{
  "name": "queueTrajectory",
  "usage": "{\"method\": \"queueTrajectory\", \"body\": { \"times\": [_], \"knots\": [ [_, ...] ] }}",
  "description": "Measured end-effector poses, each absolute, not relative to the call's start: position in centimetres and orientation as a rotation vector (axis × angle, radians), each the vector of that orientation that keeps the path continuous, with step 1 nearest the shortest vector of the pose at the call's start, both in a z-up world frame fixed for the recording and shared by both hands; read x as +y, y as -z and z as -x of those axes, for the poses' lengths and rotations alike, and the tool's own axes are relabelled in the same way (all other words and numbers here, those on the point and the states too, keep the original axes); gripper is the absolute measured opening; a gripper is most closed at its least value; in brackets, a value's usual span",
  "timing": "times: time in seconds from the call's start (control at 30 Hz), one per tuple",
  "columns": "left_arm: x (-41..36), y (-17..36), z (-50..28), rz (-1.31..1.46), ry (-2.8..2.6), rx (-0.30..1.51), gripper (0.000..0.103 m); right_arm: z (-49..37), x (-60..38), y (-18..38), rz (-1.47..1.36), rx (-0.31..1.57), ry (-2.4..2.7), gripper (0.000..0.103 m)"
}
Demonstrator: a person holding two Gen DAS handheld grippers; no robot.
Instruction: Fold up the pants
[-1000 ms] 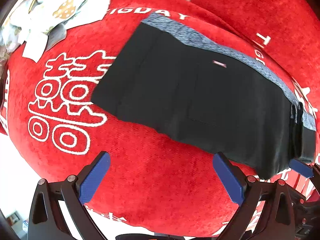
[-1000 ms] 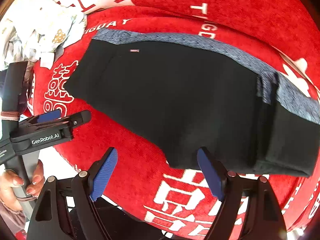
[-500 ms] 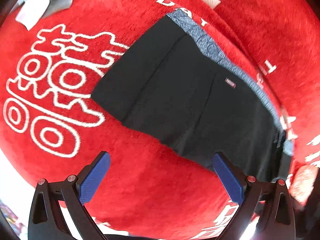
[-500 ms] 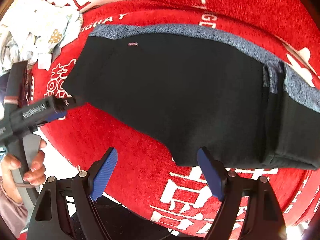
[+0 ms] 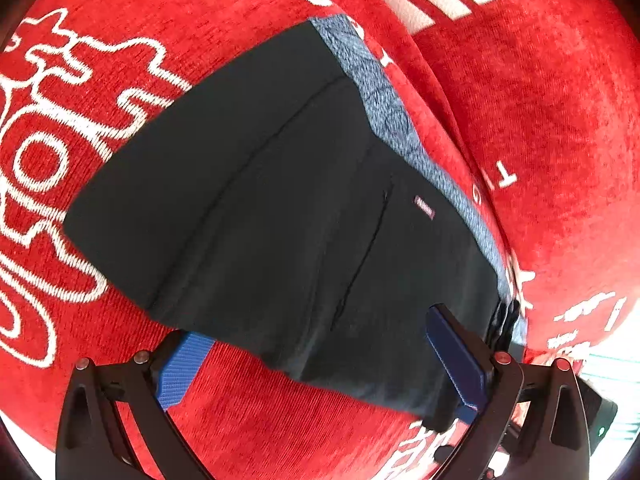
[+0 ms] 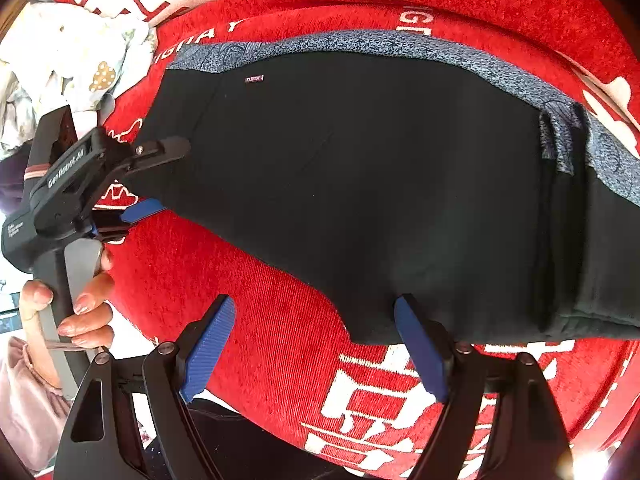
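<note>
Black pants (image 5: pixel 288 208) with a blue-grey waistband (image 5: pixel 384 104) lie folded flat on a red plush blanket (image 5: pixel 280 420); they also show in the right wrist view (image 6: pixel 360 184). My left gripper (image 5: pixel 320 364) is open, its jaws straddling the near edge of the cloth, one pad under the hem and one over it. In the right wrist view it (image 6: pixel 148 180) sits at the pants' left corner. My right gripper (image 6: pixel 316 348) is open at the near hem, its right pad touching the cloth edge.
The red blanket (image 6: pixel 260 312) carries white lettering and covers a cushioned seat with a backrest (image 5: pixel 560 120) behind. A pile of white printed clothes (image 6: pixel 72 64) lies at the far left. The person's hand (image 6: pixel 76 304) holds the left gripper's handle.
My left gripper moved forward and down onto the pants' near left edge, its jaws now around the hem. My right gripper crept closer to the near hem. Both stayed open.
</note>
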State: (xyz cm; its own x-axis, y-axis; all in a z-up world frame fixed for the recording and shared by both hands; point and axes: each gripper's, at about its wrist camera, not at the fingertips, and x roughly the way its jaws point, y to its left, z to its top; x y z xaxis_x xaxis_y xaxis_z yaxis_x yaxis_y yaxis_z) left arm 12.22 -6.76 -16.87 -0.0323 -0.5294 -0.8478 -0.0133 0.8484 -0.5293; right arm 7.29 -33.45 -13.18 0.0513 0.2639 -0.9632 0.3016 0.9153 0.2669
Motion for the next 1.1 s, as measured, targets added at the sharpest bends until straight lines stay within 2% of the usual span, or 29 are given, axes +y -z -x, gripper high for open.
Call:
{"method": "queueTrajectory", "body": {
  "times": [0.3, 0.4, 0.43, 0.47, 0.5, 0.53, 0.57, 0.6, 0.7, 0.83, 0.97, 1.1],
  "knots": [
    [-8.0, 14.0, -11.8, 0.423, 0.489, 1.428, 0.103, -8.3, -34.0, 12.1, -0.479, 1.455, 0.013, 0.085],
    [-7.9, 15.6, -12.4, 0.416, 0.464, 1.477, 0.100, -9.5, -34.2, 10.8, -0.466, 1.403, 0.002, 0.085],
    [-7.9, 15.9, -12.6, 0.416, 0.449, 1.484, 0.094, -10.3, -34.3, 10.4, -0.460, 1.389, -0.004, 0.085],
    [-8.1, 16.4, -12.9, 0.392, 0.414, 1.502, 0.080, -10.9, -34.3, 10.0, -0.454, 1.382, -0.009, 0.085],
    [-8.3, 16.6, -13.2, 0.363, 0.383, 1.513, 0.070, -11.8, -34.3, 9.6, -0.441, 1.371, -0.017, 0.085],
    [-8.3, 16.4, -13.2, 0.343, 0.368, 1.501, 0.065, -12.8, -34.3, 9.1, -0.422, 1.355, -0.024, 0.085],
    [-8.5, 16.2, -13.1, 0.306, 0.353, 1.488, 0.050, -13.7, -34.3, 8.6, -0.407, 1.341, -0.030, 0.085],
    [-8.5, 15.8, -13.0, 0.248, 0.343, 1.476, 0.042, -14.5, -34.3, 8.2, -0.396, 1.330, -0.035, 0.085],
    [-9.8, 14.6, -12.0, 0.080, 0.354, 1.405, 0.038, -17.6, -34.5, 6.8, -0.387, 1.288, -0.060, 0.085],
    [-14.2, 12.8, -9.0, -0.326, 0.359, 1.202, 0.038, -22.4, -34.9, 5.4, -0.474, 1.292, -0.136, 0.085],
    [-17.2, 12.6, -5.8, -0.630, 0.364, 1.020, 0.038, -27.2, -32.3, 6.6, -0.525, 1.462, -0.295, 0.085],
    [-17.7, 13.0, -5.2, -0.686, 0.359, 0.994, 0.038, -30.0, -27.3, 8.7, -0.398, 1.602, -0.418, 0.085]
  ]
}}
